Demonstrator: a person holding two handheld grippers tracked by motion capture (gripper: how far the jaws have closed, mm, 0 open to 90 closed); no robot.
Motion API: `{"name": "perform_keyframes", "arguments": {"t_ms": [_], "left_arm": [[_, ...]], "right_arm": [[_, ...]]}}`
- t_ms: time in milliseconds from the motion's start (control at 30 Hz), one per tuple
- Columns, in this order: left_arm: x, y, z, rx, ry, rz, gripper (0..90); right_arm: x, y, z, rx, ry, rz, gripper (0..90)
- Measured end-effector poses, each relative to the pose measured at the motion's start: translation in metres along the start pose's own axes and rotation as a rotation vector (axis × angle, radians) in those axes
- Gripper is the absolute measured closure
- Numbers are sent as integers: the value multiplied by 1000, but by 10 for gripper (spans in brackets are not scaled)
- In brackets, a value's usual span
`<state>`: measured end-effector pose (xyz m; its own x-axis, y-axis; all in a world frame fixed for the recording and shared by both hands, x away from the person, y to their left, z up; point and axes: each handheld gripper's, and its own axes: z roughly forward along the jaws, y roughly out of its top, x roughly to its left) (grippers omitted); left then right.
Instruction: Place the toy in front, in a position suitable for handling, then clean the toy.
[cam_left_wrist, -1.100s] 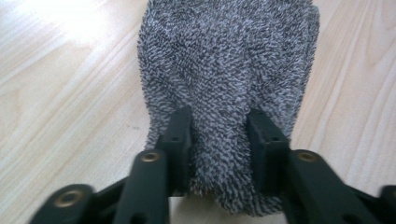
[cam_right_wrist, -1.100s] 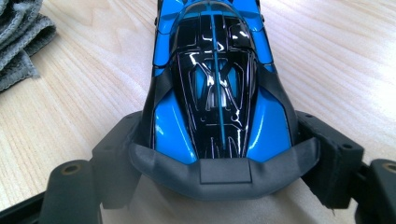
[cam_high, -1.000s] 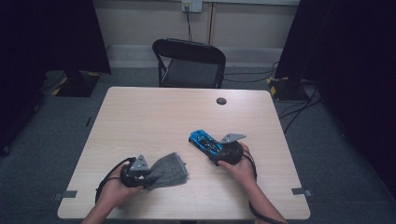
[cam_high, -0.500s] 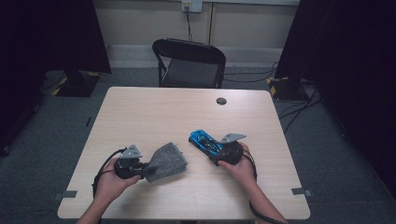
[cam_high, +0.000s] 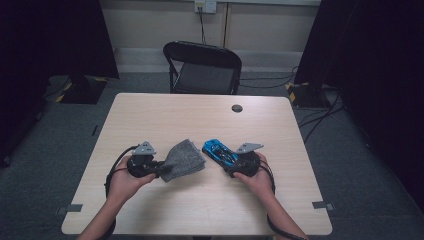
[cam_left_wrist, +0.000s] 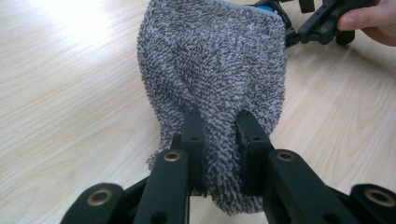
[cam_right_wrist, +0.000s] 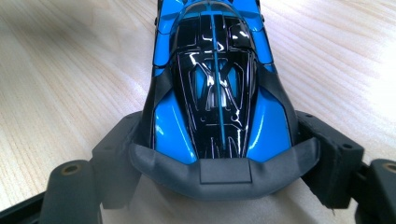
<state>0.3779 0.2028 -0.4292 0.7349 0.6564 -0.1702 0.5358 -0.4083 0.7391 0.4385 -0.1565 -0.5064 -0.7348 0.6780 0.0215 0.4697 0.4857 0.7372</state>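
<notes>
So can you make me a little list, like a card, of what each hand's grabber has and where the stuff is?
left gripper: shut on the grey cloth, pinching one bunched end
grey cloth: fluffy, far end toward the toy car
right gripper: shut on the toy car, jaws on both sides of one end
toy car: shiny blue and black, on the table
between them: cloth and car close, whether they touch is unclear
also there: black chair behind the table

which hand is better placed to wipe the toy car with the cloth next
Left. The left gripper is already shut on the grey cloth, which sits just beside the blue toy car. The right gripper is busy clamping that car on the table.
</notes>
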Motion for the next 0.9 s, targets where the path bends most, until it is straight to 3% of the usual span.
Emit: {"name": "perform_keyframes", "arguments": {"t_ms": [200,400,533,900], "left_arm": [[2,11,1,-14,-6,-13,765],[0,27,6,-14,-3,7,765],[-2,34,12,-24,-5,0,765],[-13,57,45,-17,-38,21,765]], "right_arm": [[0,0,0,0,4,-3,237],[0,0,0,-1,3,-3,237],[0,0,0,0,4,-4,237],[-1,0,0,0,4,-4,237]]}}
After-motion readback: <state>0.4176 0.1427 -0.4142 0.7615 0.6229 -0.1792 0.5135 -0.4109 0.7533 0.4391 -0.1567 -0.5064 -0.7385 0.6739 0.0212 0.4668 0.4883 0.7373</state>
